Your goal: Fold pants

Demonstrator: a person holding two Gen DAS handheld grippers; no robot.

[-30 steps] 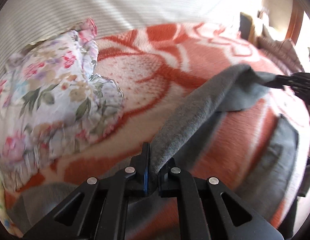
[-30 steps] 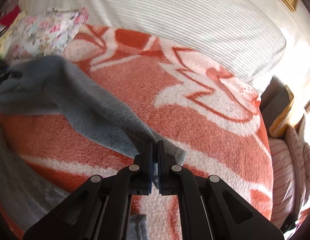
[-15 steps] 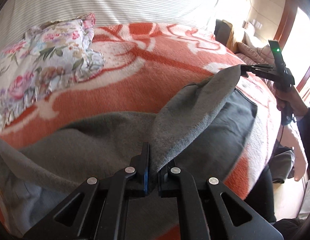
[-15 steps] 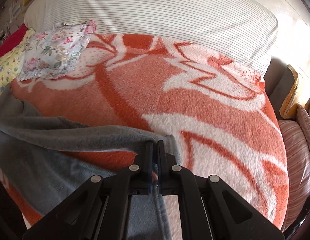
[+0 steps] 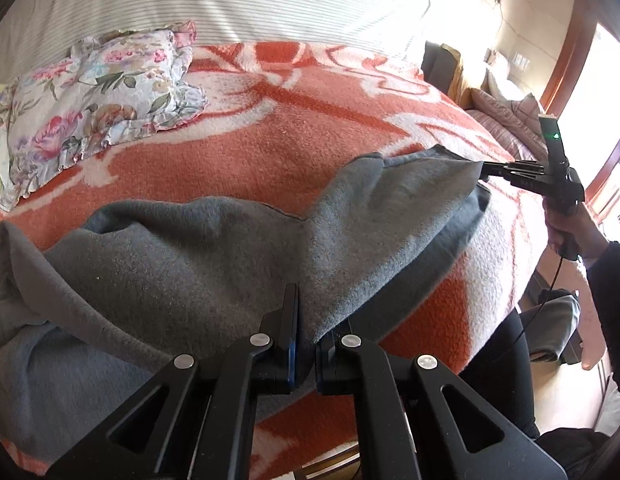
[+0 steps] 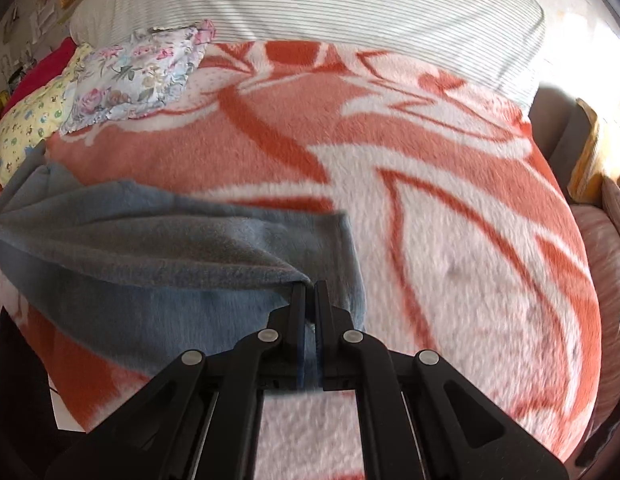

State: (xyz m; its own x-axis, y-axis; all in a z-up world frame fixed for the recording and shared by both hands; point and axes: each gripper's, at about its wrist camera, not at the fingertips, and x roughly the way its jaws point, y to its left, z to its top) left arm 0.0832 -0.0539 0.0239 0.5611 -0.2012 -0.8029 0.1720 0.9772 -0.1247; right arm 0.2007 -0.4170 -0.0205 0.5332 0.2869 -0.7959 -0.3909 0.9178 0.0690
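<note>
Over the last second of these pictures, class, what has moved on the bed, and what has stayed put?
Both tools, the left tool and right tool, carried the grey pants' lifted edge back across the orange blanket toward the near side, folding it over the layer below. Neither let go: both stayed shut on the fabric. The floral pillow and blanket did not move.

You have one pair of grey pants on the bed, one orange-and-white blanket, one floral pillow, one yellow patterned pillow, one striped sheet, and two grippers: left gripper, right gripper.
</note>
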